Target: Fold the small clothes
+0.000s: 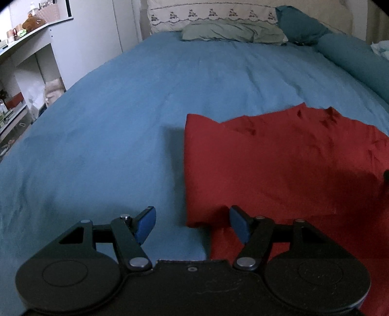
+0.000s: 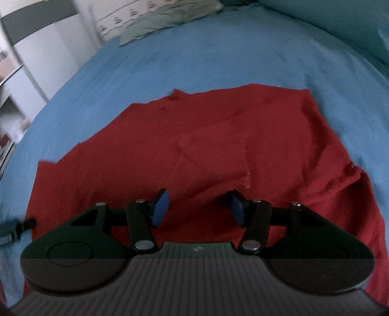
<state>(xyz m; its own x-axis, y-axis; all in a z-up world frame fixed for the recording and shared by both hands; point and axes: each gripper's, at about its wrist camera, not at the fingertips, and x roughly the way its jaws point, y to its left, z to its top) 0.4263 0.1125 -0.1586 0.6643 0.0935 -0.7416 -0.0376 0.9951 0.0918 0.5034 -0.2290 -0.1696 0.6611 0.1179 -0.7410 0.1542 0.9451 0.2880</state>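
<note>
A red garment lies partly folded on the blue bed sheet. In the left wrist view its folded left edge runs down the middle, and my left gripper is open and empty just above that edge's near corner. In the right wrist view the red garment fills the middle, with creases and a folded flap. My right gripper is open and empty, low over the garment's near part. The view is blurred.
A green pillow, a white embroidered pillow and a teal bolster lie at the head of the bed. A grey shelf unit with clutter stands left of the bed. The left gripper's edge shows at left.
</note>
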